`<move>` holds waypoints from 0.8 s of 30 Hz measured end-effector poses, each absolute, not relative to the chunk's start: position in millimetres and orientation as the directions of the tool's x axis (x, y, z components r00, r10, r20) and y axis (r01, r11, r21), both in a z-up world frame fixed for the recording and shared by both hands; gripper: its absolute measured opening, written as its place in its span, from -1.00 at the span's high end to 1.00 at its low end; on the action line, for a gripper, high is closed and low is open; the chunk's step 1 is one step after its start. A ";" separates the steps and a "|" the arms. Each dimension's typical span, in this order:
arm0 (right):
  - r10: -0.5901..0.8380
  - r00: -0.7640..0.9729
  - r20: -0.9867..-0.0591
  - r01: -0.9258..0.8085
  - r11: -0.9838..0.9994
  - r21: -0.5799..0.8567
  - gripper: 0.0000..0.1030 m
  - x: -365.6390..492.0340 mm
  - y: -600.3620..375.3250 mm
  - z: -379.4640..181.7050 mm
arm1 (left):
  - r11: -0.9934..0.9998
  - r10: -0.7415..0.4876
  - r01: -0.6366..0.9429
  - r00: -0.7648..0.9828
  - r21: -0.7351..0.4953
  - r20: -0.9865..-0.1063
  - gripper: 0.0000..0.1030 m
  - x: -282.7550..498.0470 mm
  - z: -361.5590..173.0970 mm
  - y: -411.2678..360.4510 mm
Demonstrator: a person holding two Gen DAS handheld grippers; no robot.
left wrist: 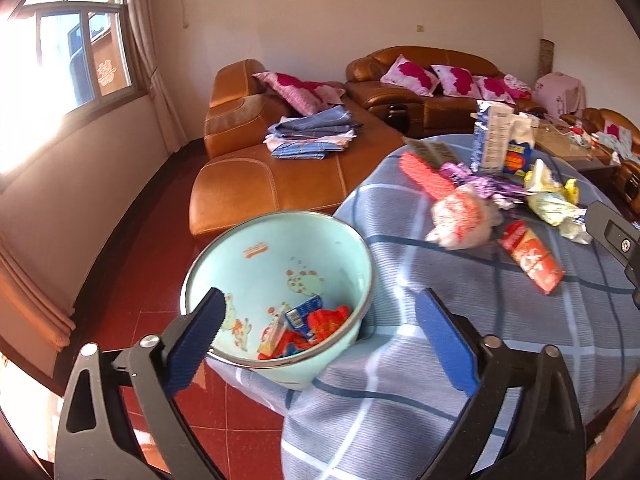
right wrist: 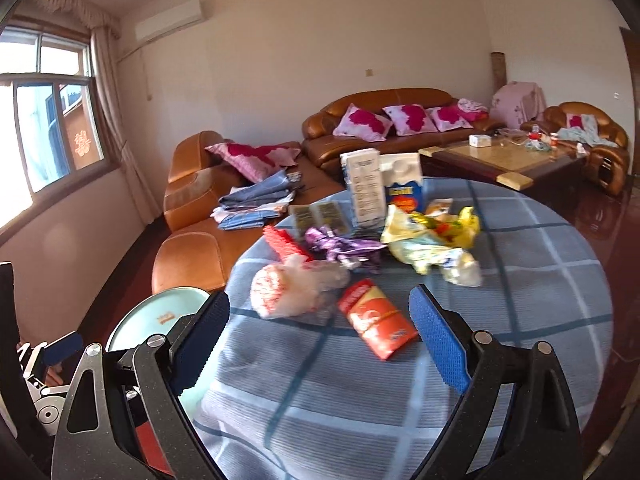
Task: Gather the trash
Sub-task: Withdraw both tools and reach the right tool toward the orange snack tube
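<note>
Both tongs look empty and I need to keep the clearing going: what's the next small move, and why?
Probably ease the right tongs forward and down onto the red packet. It lies nearest, flat on the checked cloth, just ahead of the open, empty jaws. The bucket beside the table already holds wrappers, and the left tongs hang open over it.

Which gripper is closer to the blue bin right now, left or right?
Left. The left gripper hangs open right over the light blue bin, beside the table. The right gripper is open over the table, facing the red packet; the bin sits off to its left.
</note>
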State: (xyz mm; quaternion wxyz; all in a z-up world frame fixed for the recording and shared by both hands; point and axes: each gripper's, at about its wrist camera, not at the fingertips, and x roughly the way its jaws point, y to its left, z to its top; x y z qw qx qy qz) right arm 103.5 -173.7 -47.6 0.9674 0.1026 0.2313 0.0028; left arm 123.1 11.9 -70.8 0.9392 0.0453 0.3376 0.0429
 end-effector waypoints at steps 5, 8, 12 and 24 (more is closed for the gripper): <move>0.021 0.891 -0.454 0.084 0.974 0.211 -0.74 95.7 -198.6 -48.9 | 0.992 0.071 0.008 0.778 0.123 -0.624 -0.88 117.8 -66.8 -15.5; 0.003 0.887 -0.461 0.110 0.970 0.217 -0.74 90.6 -214.3 -51.6 | 0.993 0.038 0.042 0.776 0.111 -0.630 -0.88 115.4 -66.3 -28.8; -0.018 0.879 -0.476 0.142 0.963 0.227 -0.73 85.6 -232.1 -56.0 | 0.993 -0.007 0.082 0.754 0.084 -0.656 -0.88 112.0 -72.9 -40.9; -0.013 0.827 -0.562 0.166 0.961 0.222 -0.60 94.8 -262.8 -81.0 | 0.989 -0.078 0.147 0.695 0.034 -0.715 -0.88 115.0 -98.3 -56.0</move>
